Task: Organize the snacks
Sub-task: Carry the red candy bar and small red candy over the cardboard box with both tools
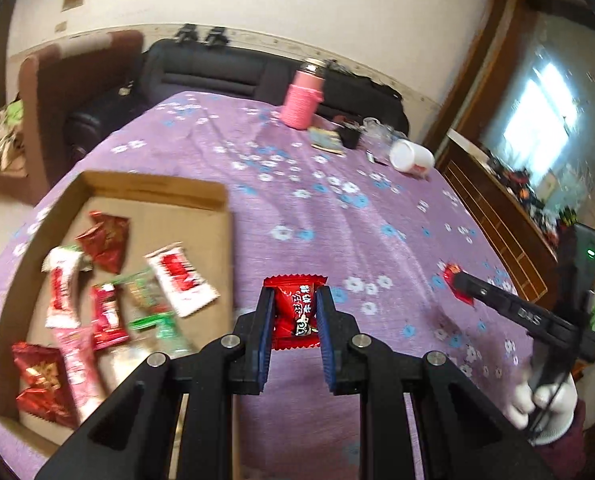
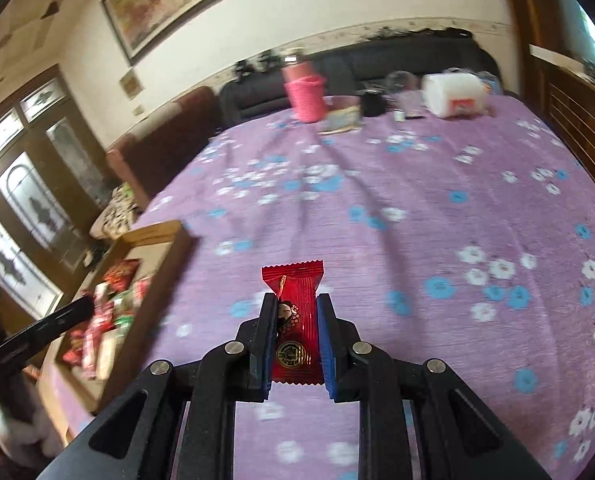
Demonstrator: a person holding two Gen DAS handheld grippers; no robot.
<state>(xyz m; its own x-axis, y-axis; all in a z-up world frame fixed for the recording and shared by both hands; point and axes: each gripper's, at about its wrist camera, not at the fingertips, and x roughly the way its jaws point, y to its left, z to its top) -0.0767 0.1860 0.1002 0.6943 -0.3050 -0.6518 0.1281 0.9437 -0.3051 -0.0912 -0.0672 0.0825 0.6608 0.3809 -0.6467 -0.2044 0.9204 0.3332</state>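
Both grippers are loaded here: the left gripper (image 1: pixel 295 312) is clamped on a bright red candy packet (image 1: pixel 296 311) with white lettering, and the right gripper (image 2: pixel 296 328) is pinching a darker red candy packet (image 2: pixel 295 320) with a gold seal, each sweet held between the blue pads and lifted above the purple floral tablecloth (image 1: pixel 337 216). The cardboard box (image 1: pixel 217 216) sits off to the left, already carrying a jumble of red, white, pink and green wrappers (image 1: pixel 109 300). Now, the risks from here. Both wrappers are slick foil gripped only across the middle, with crimped ends poking free, so a quick swing toward the box could let one twist or slide out and land on the cloth short of the rim. The near wall of the box stands up between the left gripper's sweet and the pile, and a low approach could catch the packet on that edge or shove the light box across the cloth. The box is narrow for two tools, so if both grippers arrive together, they may knock fingers. The pink bottle (image 1: pixel 302 98) and white tub (image 1: pixel 411 155) at the far end stand well apart, no threat.
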